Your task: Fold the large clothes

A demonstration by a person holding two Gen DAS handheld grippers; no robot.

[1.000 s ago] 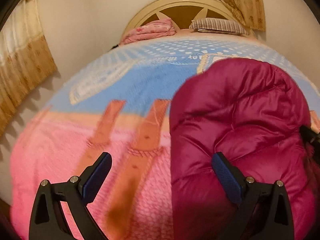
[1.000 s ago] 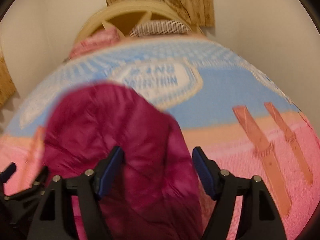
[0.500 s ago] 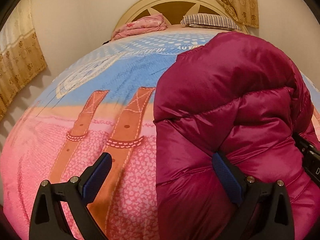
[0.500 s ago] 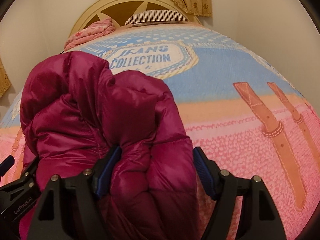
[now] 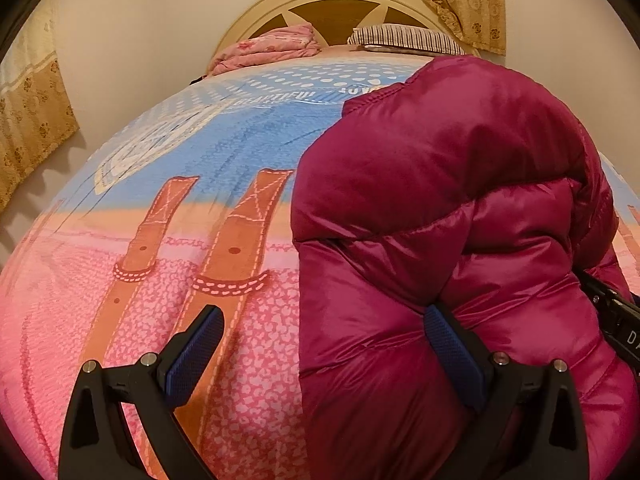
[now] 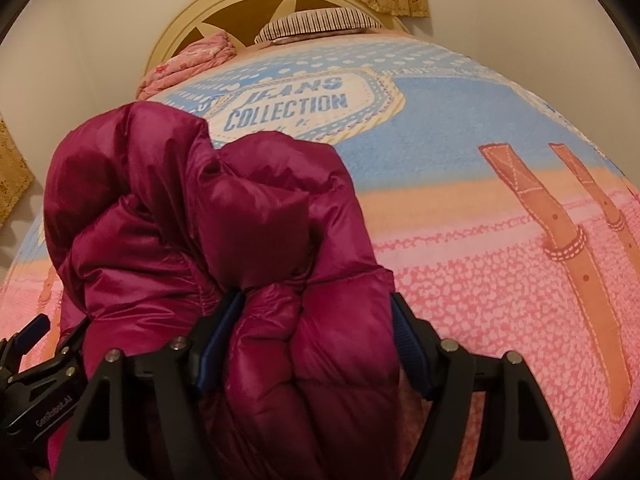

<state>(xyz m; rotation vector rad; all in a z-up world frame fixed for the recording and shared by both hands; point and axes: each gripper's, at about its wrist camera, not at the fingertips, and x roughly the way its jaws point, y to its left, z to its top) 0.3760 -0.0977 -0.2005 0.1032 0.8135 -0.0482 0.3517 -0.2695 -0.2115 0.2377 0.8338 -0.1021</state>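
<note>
A puffy magenta jacket [image 5: 460, 208] lies bunched on the bed's patterned bedspread [image 5: 192, 152]. My left gripper [image 5: 320, 344] is open wide. Its left pad hangs over the pink bedspread, its right pad [image 5: 448, 348] pushes into the jacket's side, and the jacket's left edge lies between them. In the right wrist view the jacket [image 6: 168, 200] is heaped up, and a thick fold of it fills my right gripper [image 6: 314, 332]. Those jaws are closing, and both blue pads press into the padding. The jacket's underside is hidden.
At the bed's far end a folded pink quilt [image 5: 268, 46] and a striped pillow [image 5: 404, 36] lie against the cream headboard [image 5: 340, 0]. Curtains [image 5: 32, 112] hang on the walls beside the bed. Open bedspread [image 6: 500, 260] stretches to the jacket's right.
The jacket has come down and settled on the bedspread, now sharp instead of blurred. A fold of it has come between the right gripper's jaws, which narrowed onto it. The left gripper stays open.
</note>
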